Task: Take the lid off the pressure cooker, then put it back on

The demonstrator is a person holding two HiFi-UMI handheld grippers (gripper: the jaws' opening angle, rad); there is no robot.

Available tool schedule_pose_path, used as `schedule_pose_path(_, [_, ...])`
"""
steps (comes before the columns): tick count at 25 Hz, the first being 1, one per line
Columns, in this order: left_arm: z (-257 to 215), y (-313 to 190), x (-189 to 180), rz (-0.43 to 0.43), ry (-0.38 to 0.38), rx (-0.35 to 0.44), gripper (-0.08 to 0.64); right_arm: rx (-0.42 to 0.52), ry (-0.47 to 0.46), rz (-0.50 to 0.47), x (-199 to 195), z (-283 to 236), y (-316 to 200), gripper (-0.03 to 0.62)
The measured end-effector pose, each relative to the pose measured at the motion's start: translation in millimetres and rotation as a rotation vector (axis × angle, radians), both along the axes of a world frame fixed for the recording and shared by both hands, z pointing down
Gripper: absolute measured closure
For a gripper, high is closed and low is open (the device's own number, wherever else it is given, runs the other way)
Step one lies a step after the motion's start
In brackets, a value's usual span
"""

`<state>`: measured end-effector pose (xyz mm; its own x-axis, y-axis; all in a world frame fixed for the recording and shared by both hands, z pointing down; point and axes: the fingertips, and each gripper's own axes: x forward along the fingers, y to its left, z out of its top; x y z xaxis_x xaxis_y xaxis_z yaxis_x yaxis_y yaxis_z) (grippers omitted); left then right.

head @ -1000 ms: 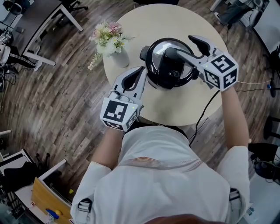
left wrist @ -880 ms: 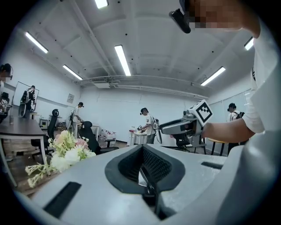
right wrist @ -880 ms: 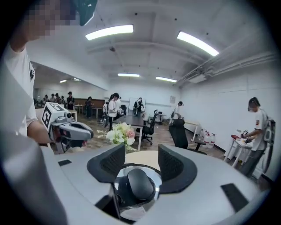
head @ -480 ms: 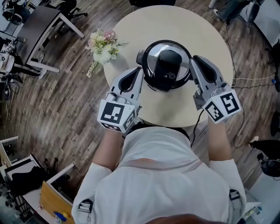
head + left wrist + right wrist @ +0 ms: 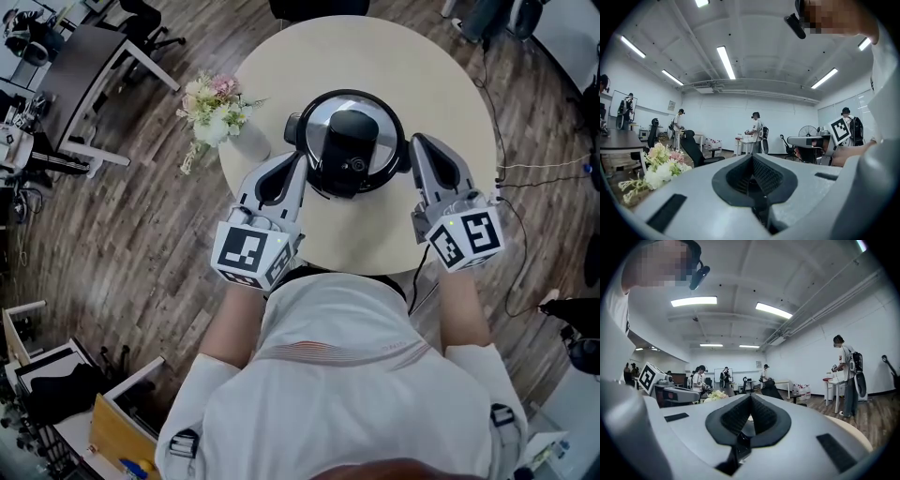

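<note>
The pressure cooker (image 5: 349, 142) stood near the middle of the round worktop (image 5: 375, 56), close to the person's edge, probably so both hands could reach it without stretching. Its lid (image 5: 319, 120) sat flat on the pot and covered it fully. That could mean a lid never lifted or one already set back on, and the scene did not show which. The left gripper (image 5: 298, 164) hung just beside the cooker's left flank, and the right gripper (image 5: 419, 145) just beside its right flank. Neither touched the cooker, a bracketing pose that looked like hands parked at rest or poised either side of it. The left gripper's jaws were pressed together on nothing. The right gripper's jaws had just been closing and met pad to pad with nothing between them. Both grippers pointed away from the person, roughly level, their tips angled slightly inward toward the pot. The lid faced straight up, and its black handle (image 5: 352, 150) ran lengthwise from the lid's centre toward the person, ending at a round knob near the near rim. A bunch of flowers (image 5: 211, 103) in a pale vase (image 5: 248, 141) stood near the worktop's left edge, clear of the cooker.
</note>
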<state>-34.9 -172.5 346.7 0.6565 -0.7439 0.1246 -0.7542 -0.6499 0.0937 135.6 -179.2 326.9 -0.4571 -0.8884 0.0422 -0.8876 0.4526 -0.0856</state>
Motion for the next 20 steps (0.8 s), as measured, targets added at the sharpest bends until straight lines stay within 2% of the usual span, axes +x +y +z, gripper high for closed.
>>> schedule_pose_path(20, [-10, 11, -18, -0.027, 0.021, 0.019, 0.555, -0.031, 0.049, -0.034, -19, 4, 11, 0.591])
